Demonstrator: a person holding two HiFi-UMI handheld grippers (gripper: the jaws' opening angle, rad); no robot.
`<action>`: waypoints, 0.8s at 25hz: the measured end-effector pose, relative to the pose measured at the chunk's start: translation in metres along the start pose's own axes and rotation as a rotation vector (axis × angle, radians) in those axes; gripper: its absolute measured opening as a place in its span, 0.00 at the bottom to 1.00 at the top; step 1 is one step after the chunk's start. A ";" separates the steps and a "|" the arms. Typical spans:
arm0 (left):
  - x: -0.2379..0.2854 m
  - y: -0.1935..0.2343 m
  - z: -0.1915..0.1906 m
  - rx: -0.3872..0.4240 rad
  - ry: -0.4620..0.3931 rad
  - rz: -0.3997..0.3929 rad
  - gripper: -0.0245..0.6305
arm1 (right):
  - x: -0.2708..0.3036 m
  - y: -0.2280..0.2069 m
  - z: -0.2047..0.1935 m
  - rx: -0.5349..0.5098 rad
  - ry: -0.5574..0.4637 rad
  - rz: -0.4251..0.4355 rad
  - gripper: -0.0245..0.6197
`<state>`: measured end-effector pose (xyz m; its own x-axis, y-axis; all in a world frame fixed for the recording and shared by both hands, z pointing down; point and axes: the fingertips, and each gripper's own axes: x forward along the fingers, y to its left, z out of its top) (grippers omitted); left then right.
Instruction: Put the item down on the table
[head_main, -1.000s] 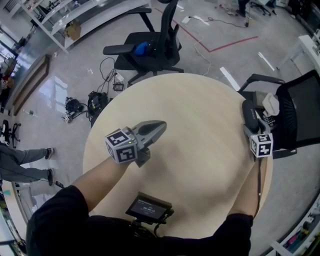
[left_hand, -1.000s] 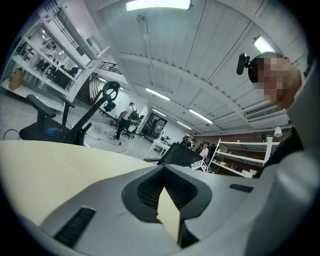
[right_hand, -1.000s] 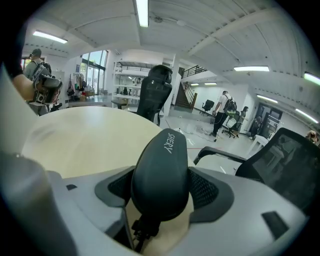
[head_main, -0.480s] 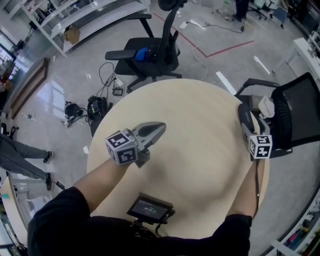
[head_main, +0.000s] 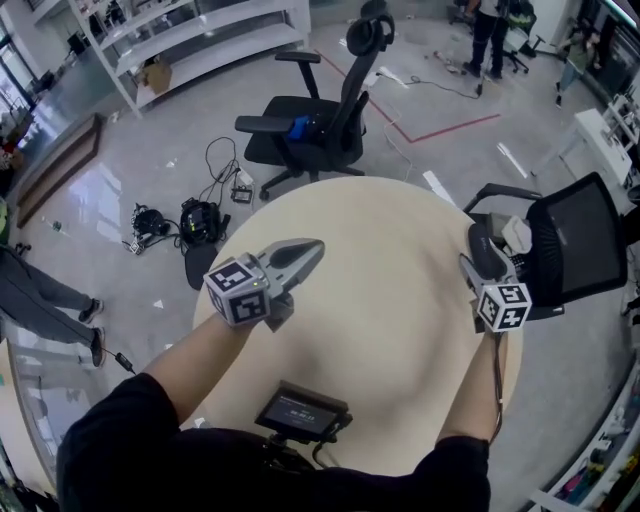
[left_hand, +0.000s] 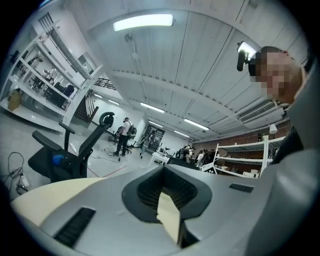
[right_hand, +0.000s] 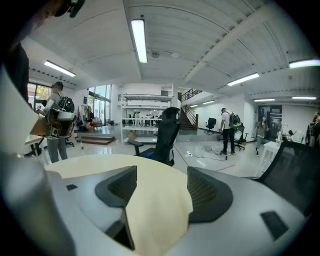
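Over the counter, your left gripper has jaws pressed together, right gripper spread — both empty; the put-down looks finished.

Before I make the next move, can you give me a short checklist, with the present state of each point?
1. Item in the left tongs: not ok. They are shut, with nothing between them.
2. Item in the right tongs: not ok. They are open, and only the table top shows between them.
3. Item anywhere in view: not ok. None is seen.
4. Free place on the table: ok. Its top is bare.
5. Room between the right tongs and the chair at the table edge: cannot tell.
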<state>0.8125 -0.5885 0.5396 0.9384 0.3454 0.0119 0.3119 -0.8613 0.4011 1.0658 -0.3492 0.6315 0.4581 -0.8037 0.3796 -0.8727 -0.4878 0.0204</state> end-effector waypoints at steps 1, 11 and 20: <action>-0.013 -0.003 0.004 0.003 -0.005 0.007 0.04 | -0.002 0.015 0.003 0.004 -0.001 0.016 0.54; -0.157 -0.023 0.067 0.052 -0.118 0.088 0.04 | -0.021 0.202 0.081 -0.057 -0.051 0.197 0.16; -0.360 -0.034 0.122 0.128 -0.181 0.184 0.04 | -0.057 0.406 0.156 -0.073 -0.151 0.310 0.06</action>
<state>0.4821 -0.7288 0.4097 0.9887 0.1165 -0.0946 0.1392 -0.9475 0.2879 0.7115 -0.5552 0.4741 0.1848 -0.9537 0.2372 -0.9814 -0.1917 -0.0061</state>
